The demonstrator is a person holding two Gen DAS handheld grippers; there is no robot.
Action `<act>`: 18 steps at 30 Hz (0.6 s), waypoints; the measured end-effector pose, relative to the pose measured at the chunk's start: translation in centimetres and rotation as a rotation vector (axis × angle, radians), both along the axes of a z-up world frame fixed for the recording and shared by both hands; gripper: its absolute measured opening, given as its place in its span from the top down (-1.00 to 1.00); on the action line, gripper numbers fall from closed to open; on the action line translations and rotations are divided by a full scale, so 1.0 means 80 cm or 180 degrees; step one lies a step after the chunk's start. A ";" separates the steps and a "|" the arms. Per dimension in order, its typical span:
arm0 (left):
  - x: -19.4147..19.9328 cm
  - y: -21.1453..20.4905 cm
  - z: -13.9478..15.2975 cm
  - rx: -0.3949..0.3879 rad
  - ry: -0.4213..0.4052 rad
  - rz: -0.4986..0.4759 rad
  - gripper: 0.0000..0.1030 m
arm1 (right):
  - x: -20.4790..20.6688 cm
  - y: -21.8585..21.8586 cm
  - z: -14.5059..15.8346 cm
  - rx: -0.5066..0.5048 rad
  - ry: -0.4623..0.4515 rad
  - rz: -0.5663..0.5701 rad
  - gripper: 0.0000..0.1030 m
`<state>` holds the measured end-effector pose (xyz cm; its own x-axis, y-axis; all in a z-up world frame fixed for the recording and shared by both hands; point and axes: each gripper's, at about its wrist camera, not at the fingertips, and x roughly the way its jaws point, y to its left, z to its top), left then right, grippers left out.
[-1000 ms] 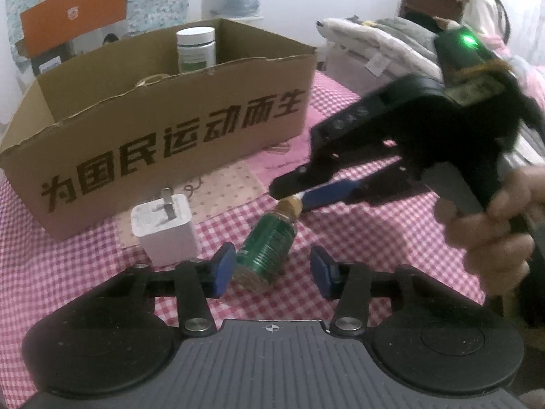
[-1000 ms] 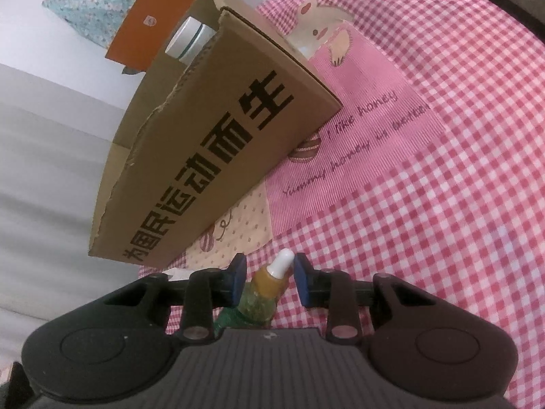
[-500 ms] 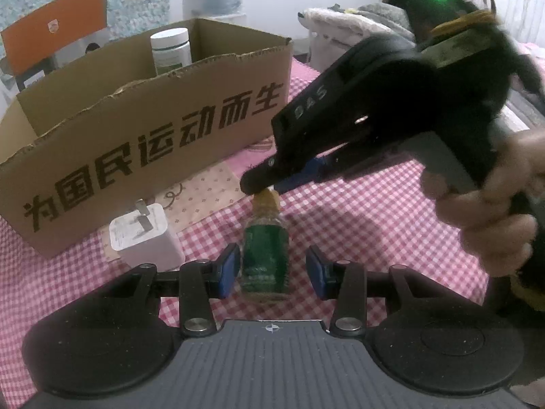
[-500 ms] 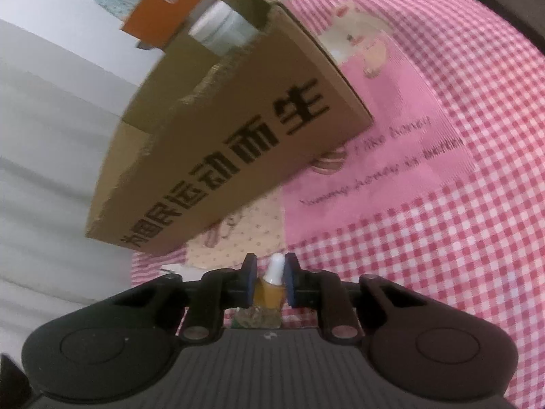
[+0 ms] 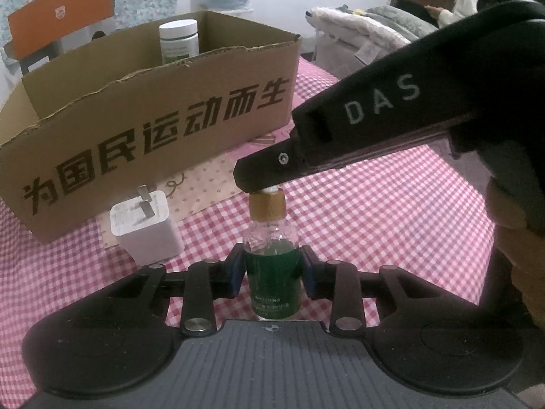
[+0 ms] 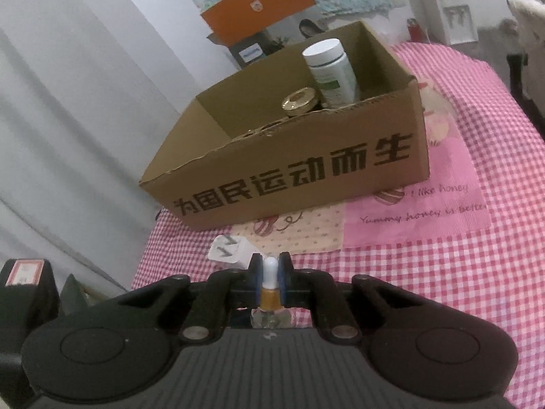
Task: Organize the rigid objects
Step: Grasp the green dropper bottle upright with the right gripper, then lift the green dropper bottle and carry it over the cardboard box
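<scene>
While both of our hand-held grippers share one small green dropper bottle [image 5: 271,272], the grip needs care. Our right hand-held gripper [image 6: 269,274] is clamped narrow on the bottle's white rubber bulb [image 6: 270,270], just above the gold collar [image 5: 267,206]. Our left hand-held gripper [image 5: 271,270] has just been closing, and its blue pads [image 5: 236,274] sit against the glass body with the bottle upright between them.

We judge the step to be a handover or a steadying of the bottle before it goes into the cardboard box [image 5: 190,126]. To do it well, we want one firm hold on the rigid glass body, not on the soft bulb, which can squash or slip. We should let only one side go once the other is sure, keep the bottle upright, and lift it clear of the box's torn front wall.

On the pink checked counter [image 5: 374,225] a white plug adapter [image 5: 144,226] stands near the box's front wall, beside the bottle. Inside the box stand a white-capped jar [image 6: 328,68] and a gold-lidded jar [image 6: 299,100].

The box front reads 为国民运动而生. The right gripper's body bears "DAS". A pink patch on the counter cloth reads "I like honey". The bottle's label is too small to read.
</scene>
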<state>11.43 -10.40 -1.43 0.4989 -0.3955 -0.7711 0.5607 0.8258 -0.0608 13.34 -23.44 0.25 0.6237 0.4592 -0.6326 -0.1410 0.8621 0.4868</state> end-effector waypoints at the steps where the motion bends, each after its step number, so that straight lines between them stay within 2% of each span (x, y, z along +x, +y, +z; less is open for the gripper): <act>1: -0.001 0.001 0.001 0.0000 -0.0015 0.0007 0.37 | -0.002 0.000 0.001 0.0009 0.0006 0.0013 0.80; 10: -0.006 0.006 0.004 -0.0045 -0.0079 0.0021 0.39 | -0.014 0.002 0.001 0.0069 0.0061 0.0066 0.80; 18: -0.014 0.009 0.003 -0.0089 -0.0129 0.0017 0.39 | -0.021 0.014 0.007 -0.0119 -0.0009 0.0153 0.76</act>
<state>10.28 -9.68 -1.17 0.5316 -0.4139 -0.7390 0.5587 0.8271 -0.0613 11.68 -22.35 0.83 0.6033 0.4648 -0.6480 -0.1842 0.8718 0.4539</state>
